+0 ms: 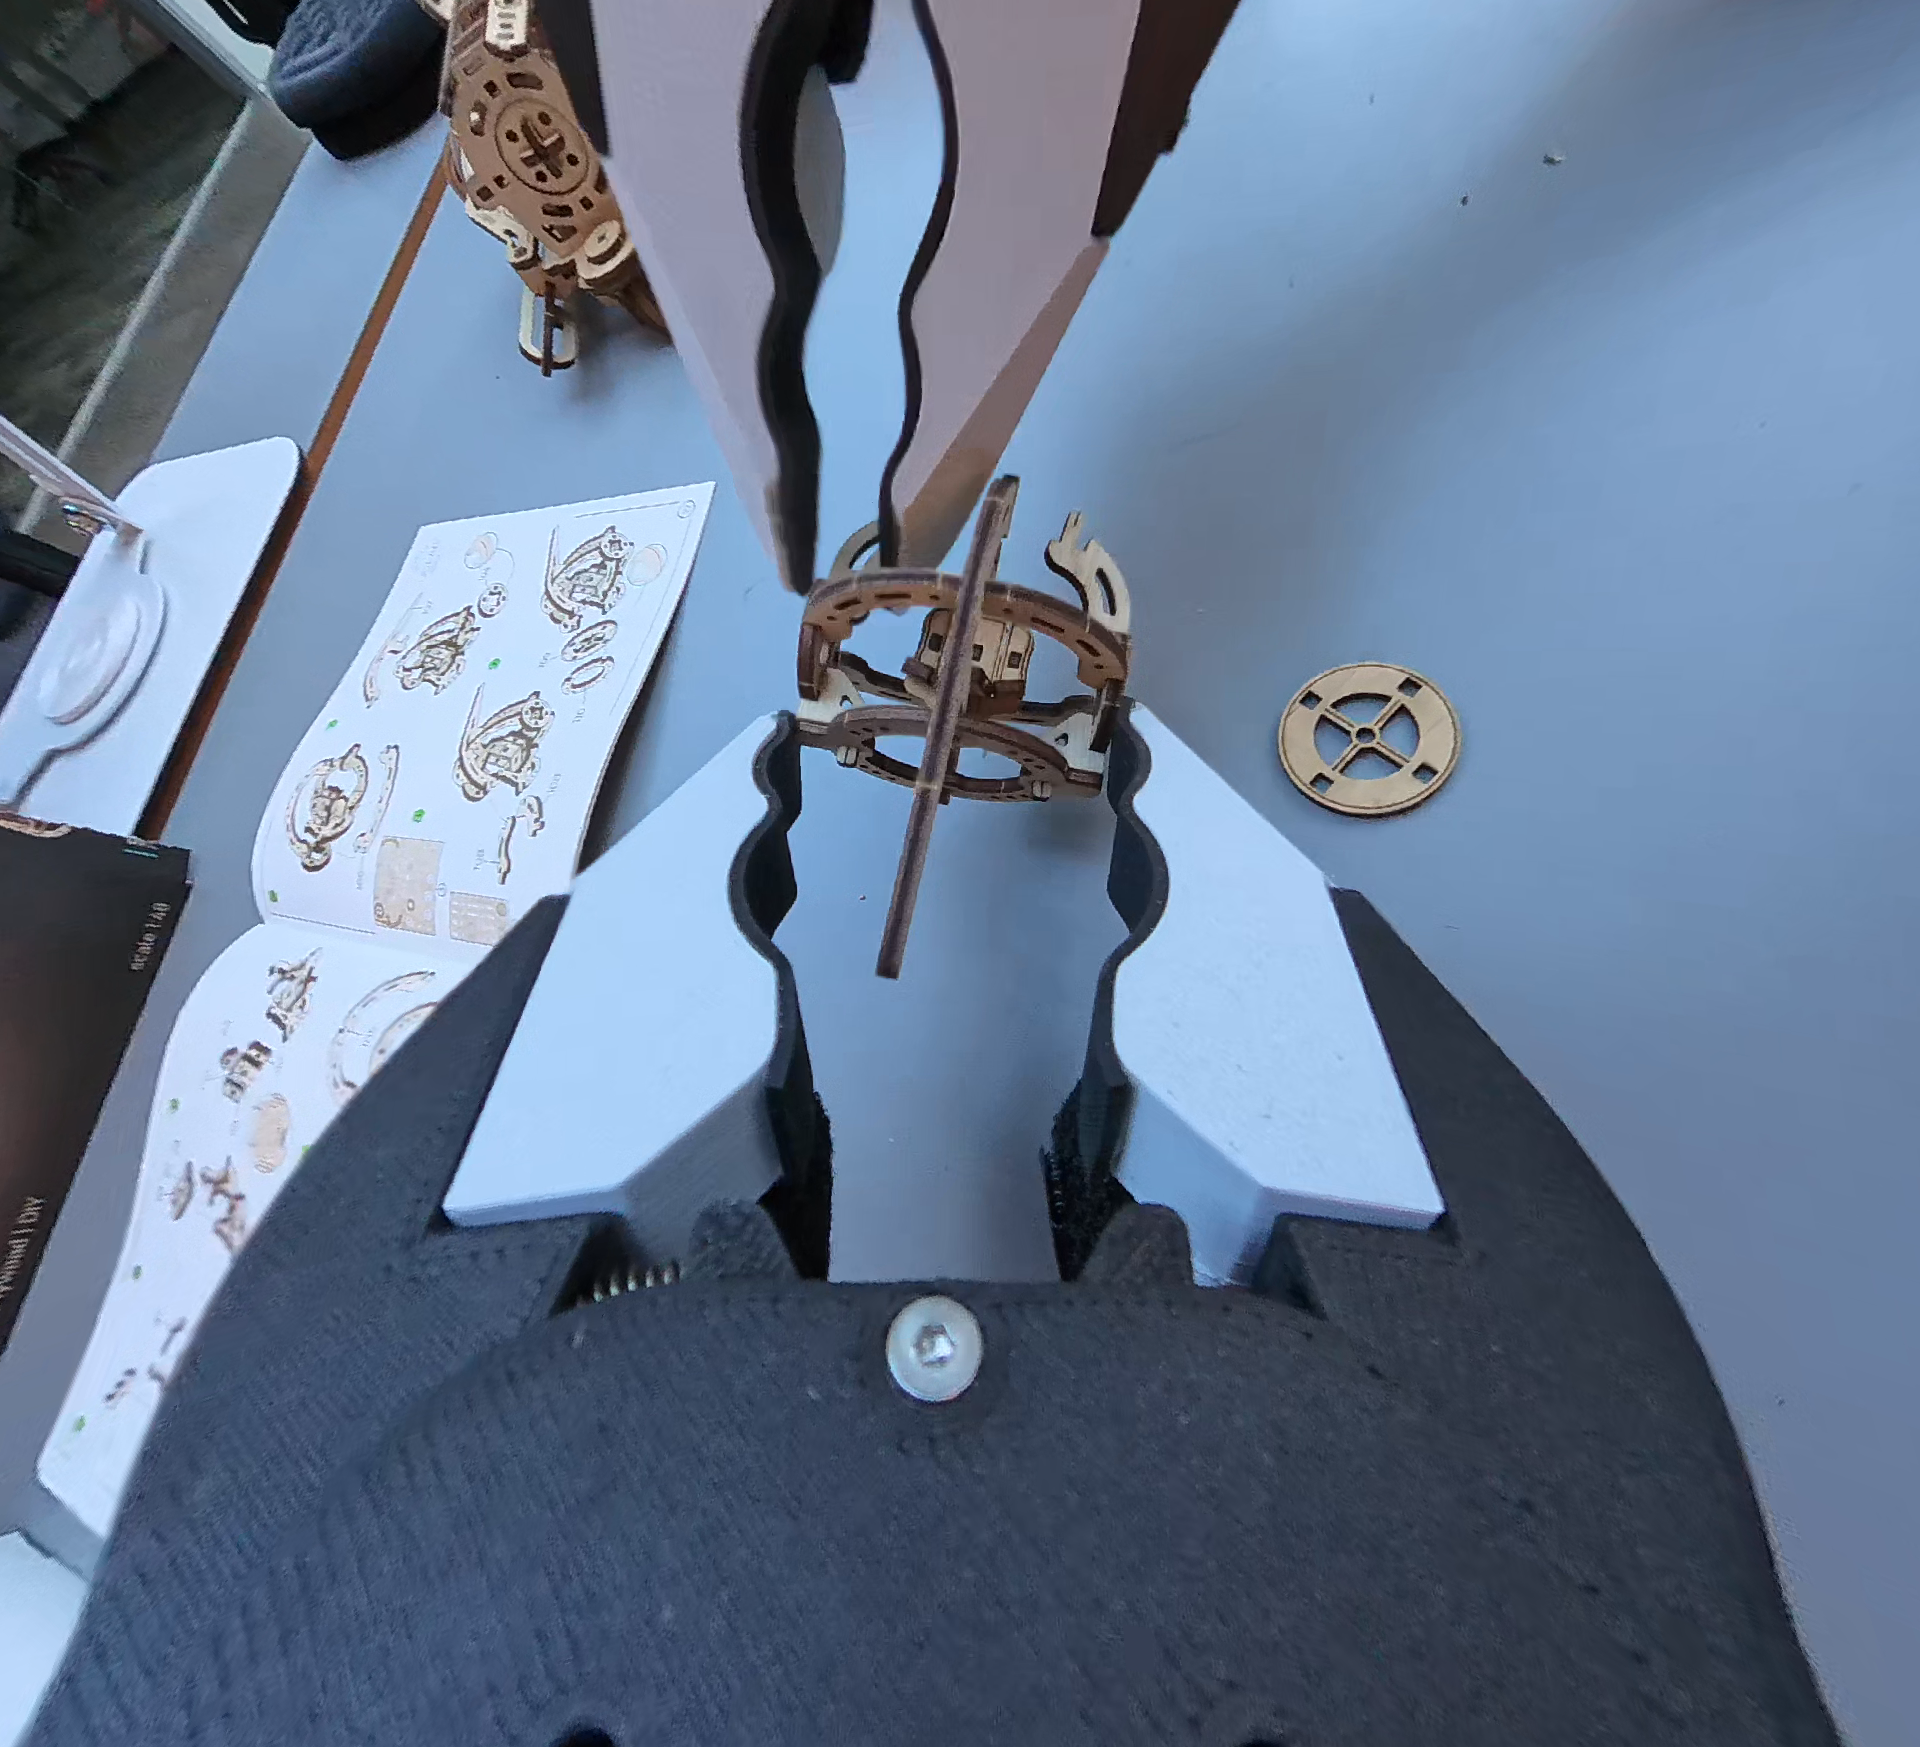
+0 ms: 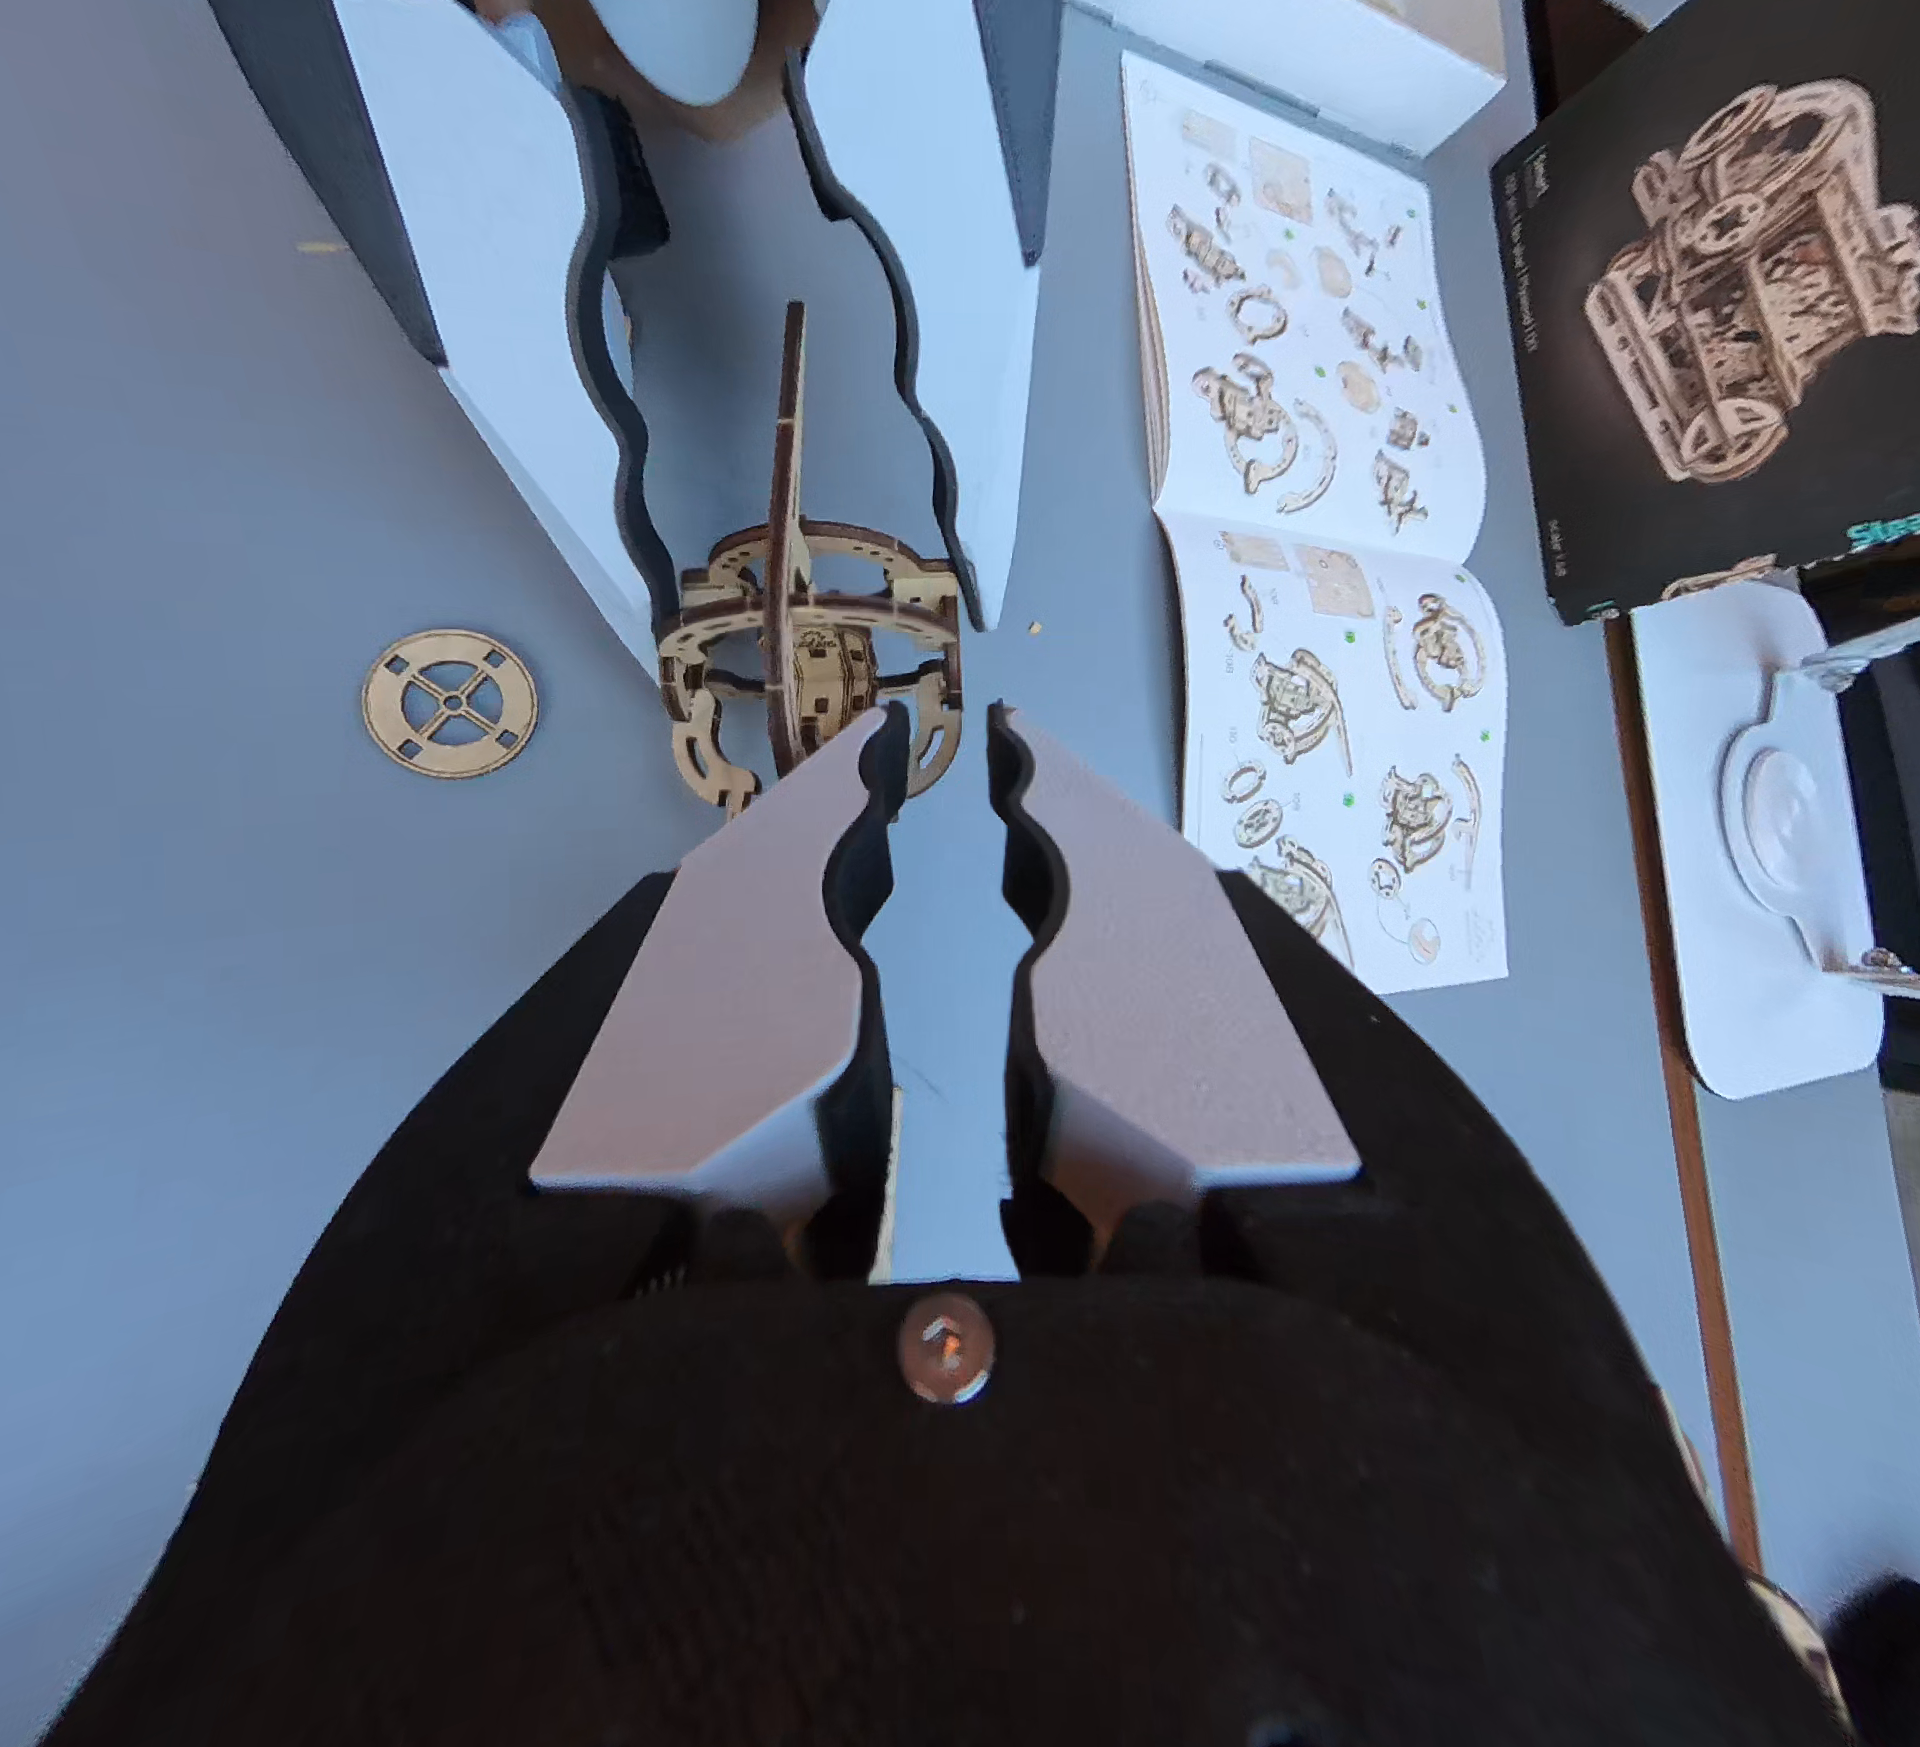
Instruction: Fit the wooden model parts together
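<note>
A small wooden ring assembly (image 1: 1049, 617) stands on the grey table, with a thin flat wooden strip (image 1: 940, 741) slotted through it on edge. My left gripper (image 1: 954, 731), with white fingers, is shut on the assembly and touches its lower ring on both sides; it also shows in the right wrist view (image 2: 816, 622). My right gripper (image 2: 943, 710), with pinkish fingers, is open by a narrow gap at the assembly's (image 2: 727, 658) near side, straddling a small wooden loop without clamping it. A loose spoked wooden disc (image 1: 1369, 739) lies flat beside the assembly; it also shows in the right wrist view (image 2: 450, 702).
An open instruction booklet (image 2: 1320, 502) lies beside the work spot. A black product box (image 2: 1714, 347), a white box (image 2: 1278, 4) and a white plastic tray (image 2: 1756, 824) are beyond it near the table edge. A built wooden model (image 1: 530, 139) stands at the far left. The tips of both grippers are at nearly the same place. The loose spoked wooden disc (image 1: 1369, 739) is about 4 cm from my left fingertips. My right wrist view (image 2: 444, 701) looks at it from another angle.
</note>
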`<state>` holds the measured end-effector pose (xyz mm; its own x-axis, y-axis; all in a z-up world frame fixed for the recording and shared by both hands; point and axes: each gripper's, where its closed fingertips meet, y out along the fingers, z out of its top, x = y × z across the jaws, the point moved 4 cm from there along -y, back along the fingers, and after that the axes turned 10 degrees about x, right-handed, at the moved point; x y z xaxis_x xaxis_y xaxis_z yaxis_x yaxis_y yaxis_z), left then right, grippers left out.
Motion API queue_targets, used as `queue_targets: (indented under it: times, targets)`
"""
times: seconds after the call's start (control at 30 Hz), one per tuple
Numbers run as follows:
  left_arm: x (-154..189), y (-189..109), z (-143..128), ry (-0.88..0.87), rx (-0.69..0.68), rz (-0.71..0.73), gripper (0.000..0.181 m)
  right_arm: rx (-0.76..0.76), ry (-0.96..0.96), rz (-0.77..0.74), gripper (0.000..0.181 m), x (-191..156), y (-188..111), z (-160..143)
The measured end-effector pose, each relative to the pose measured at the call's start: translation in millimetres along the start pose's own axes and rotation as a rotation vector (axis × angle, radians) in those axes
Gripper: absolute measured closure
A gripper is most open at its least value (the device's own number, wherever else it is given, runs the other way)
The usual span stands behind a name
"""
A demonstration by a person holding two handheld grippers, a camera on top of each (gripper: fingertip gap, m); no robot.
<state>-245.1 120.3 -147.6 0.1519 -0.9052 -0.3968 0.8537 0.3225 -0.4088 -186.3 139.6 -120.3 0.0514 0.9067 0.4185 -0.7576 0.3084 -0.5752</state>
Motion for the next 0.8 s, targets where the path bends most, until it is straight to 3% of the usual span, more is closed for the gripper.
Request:
queue_targets:
  times: [0.2,0.5,0.63,0.8]
  targets:
    - [-8,-3,-6,0.025,-0.024,0.050,0.122,0.134,0.008,-0.025,0.166,9,-15,8]
    - [-12,-8,-4,0.097,-0.025,0.086,0.122,0.534,0.395,-0.017,0.168,45,-39,-9]
    - [-10,-10,-8,-0.034,-0.027,-0.002,0.122,0.597,0.505,-0.024,0.169,54,-39,-24]
    - [-19,-19,-21,-0.227,-0.049,-0.076,0.122,0.567,0.553,-0.030,0.170,55,-28,-43]
